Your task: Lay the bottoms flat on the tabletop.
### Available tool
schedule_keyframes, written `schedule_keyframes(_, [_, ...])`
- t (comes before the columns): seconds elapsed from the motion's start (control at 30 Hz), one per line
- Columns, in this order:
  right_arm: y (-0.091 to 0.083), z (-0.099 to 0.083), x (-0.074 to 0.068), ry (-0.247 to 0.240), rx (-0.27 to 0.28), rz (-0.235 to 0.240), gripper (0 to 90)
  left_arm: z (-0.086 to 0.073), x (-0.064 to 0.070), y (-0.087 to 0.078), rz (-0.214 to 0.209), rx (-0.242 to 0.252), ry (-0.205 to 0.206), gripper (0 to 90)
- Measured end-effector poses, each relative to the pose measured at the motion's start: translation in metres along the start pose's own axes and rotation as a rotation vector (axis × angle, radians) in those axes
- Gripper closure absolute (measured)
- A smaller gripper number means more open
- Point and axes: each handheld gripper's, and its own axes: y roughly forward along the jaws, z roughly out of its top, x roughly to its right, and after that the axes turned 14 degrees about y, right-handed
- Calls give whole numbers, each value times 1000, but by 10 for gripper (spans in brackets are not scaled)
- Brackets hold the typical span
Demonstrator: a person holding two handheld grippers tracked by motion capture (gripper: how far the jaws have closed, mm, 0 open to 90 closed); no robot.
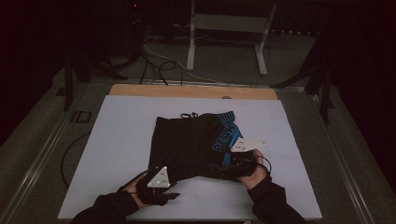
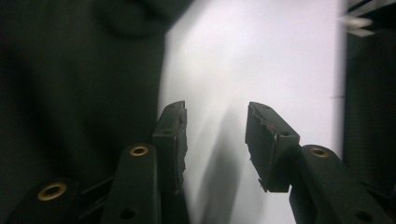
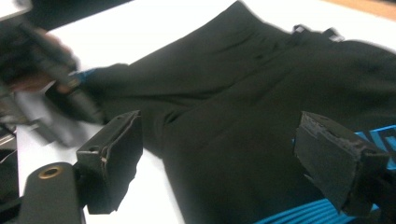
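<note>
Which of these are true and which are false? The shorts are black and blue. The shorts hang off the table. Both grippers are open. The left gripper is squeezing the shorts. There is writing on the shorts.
1. The shorts are black and blue: true.
2. The shorts hang off the table: false; they lie flat on the white board.
3. Both grippers are open: true; the left gripper and the right gripper each show a gap between their jaws.
4. The left gripper is squeezing the shorts: false; white board shows between its jaws.
5. There is writing on the shorts: true, in blue.
</note>
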Motion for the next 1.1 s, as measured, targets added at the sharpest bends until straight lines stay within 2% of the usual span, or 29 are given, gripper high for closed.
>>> schedule_keyframes(0.07, [4, -2, 1, -2, -13, -8, 161, -2, -5, 4, 22, -27, -5, 595])
schedule_keyframes(0.13, [4, -2, 2, 5, -18, -13, 161, -2, -7, 6, 23, -22, -4, 596])
schedule_keyframes(0.27, [-2, 0, 5, -5, 0, -36, 161, -2, -13, 9, 84, -35, -5, 600])
schedule_keyframes(0.33, [-5, 0, 7, 5, 14, -39, 161, -2, -13, 9, 106, -41, 6, 664])
schedule_keyframes(0.37, [-9, 1, 10, 4, 18, -49, 161, -3, -15, 8, 123, -54, 16, 804])
schedule_keyframes(0.4, [-9, 1, 10, 9, 21, -53, 161, -4, -15, 7, 130, -56, 19, 855])
schedule_keyframes(0.43, [-9, 1, 10, 9, 21, -53, 161, -6, -16, 7, 134, -55, 21, 855])
schedule_keyframes(0.47, [-12, 1, 12, 7, 28, -53, 161, -6, -16, 6, 143, -58, 23, 900])
schedule_keyframes(0.53, [-12, 1, 12, 7, 28, -53, 161, -6, -15, 6, 149, -63, 37, 900])
schedule_keyframes(0.57, [-13, 1, 12, 8, 30, -52, 161, -5, -12, 4, 148, -69, 57, 900])
schedule_keyframes(0.67, [-22, 3, 15, 16, 52, -63, 161, -5, -10, -6, 114, -23, 35, 900])
schedule_keyframes(0.73, [-22, 3, 15, 16, 52, -63, 161, -5, -9, -10, 115, -4, 26, 900])
schedule_keyframes(0.77, [-23, 3, 16, 15, 53, -63, 161, -3, -6, -22, 104, 48, 14, 900])
schedule_keyframes(0.83, [-27, 4, 18, 25, 68, -68, 162, -2, -1, -34, 98, 96, 18, 900])
schedule_keyframes(0.87, [-28, 4, 18, 24, 72, -68, 163, 1, 3, -45, 105, 126, 16, 900])
schedule_keyframes(0.9, [-28, 4, 18, 24, 72, -68, 163, 1, 3, -45, 105, 126, 16, 900])
schedule_keyframes(1.1, [-30, 6, 17, 24, 73, -72, 162, 4, 15, -73, 111, 182, 58, 900])
